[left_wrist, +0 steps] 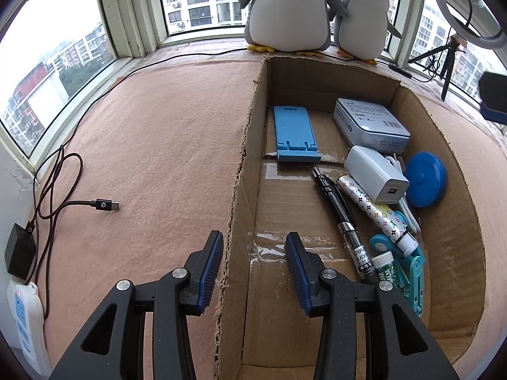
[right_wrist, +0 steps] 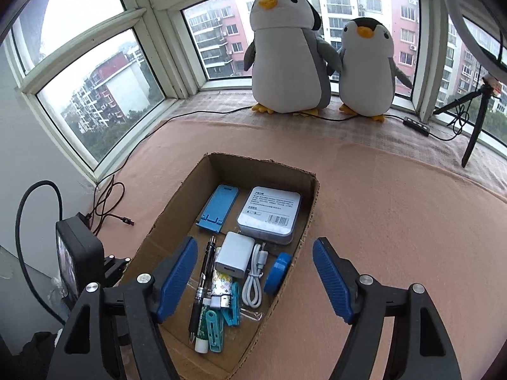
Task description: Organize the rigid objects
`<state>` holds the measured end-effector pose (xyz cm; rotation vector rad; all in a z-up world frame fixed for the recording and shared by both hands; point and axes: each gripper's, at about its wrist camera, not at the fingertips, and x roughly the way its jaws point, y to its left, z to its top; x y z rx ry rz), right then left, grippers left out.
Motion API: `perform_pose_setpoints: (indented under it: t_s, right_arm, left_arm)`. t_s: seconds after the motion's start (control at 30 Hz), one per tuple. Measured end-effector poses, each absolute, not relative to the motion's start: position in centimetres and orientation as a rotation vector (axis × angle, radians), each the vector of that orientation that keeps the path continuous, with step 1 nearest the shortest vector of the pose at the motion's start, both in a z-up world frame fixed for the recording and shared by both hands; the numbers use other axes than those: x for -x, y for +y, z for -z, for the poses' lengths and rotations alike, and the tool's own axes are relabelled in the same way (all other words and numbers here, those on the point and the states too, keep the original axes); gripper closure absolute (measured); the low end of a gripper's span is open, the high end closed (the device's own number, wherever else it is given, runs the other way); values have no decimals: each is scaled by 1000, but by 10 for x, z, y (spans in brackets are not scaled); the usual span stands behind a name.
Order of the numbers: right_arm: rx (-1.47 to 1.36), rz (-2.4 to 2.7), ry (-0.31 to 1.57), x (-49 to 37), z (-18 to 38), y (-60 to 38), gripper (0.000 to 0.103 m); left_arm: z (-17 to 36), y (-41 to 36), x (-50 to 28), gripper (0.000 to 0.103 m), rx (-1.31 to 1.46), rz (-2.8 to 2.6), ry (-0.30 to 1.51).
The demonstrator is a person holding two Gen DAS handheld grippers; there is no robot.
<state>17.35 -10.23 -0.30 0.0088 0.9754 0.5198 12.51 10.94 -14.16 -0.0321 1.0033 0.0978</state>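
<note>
We count one cardboard box [right_wrist: 312, 202], open-topped, with ragged torn edges and shiny tape across its floor. It sits on a pink, felt-like mat [left_wrist: 158, 133] spread over a bay-window ledge.

Inside the box the rigid things lie gathered: one blue plastic phone stand [right_wrist: 218, 209] lying flat at the far left, one pale grey tin [right_wrist: 269, 215] with rounded corners just beside it, one white boxy charger [right_wrist: 231, 255], one coiled white cable [right_wrist: 255, 281], one round blue disc [right_wrist: 277, 272] leaning on the right wall, one black pen [right_wrist: 202, 280], one patterned tube [left_wrist: 377, 212] crossing beside the pen, one green-labelled stick [right_wrist: 202, 329] and a few teal clips [right_wrist: 215, 326] whose number we cannot tell.

The left gripper [left_wrist: 253, 253] straddles the box's left wall, one blue ribbed pad on either side; its jaws stand narrowly apart, and we see no pad pressing the cardboard. The right gripper [right_wrist: 253, 272] hangs above the box, jaws wide apart, nothing between them.

Two plush penguins [right_wrist: 288, 53] stand at the window, one big, one small. One dark cable [left_wrist: 104, 205] trails over the mat at the left, beside one white power strip [left_wrist: 25, 316]. One tripod [right_wrist: 475, 120] stands at the right. Apartment blocks fill the panes.
</note>
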Motion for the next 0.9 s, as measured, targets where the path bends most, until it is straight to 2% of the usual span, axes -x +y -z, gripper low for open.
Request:
perform_pose_setpoints:
  t_s: [0.2, 0.33, 0.67, 0.8, 0.9]
  right_arm:
    - [-52, -489, 988, -154, 6, -129, 31]
    - [-68, -465, 981, -142, 3, -143, 30]
    - [-90, -393, 891, -102, -29, -167, 20]
    - [-96, -384, 854, -85, -44, -174, 17]
    - [-79, -374, 822, -73, -53, -175, 15]
  left_arm:
    - [127, 108, -117, 58, 12, -120, 972]
    - [107, 104, -108, 50, 8, -125, 928]
    - [39, 73, -70, 29, -12, -99, 799]
    - [14, 63, -51, 25, -1, -91, 752]
    - [-2, 56, -40, 19, -4, -92, 721]
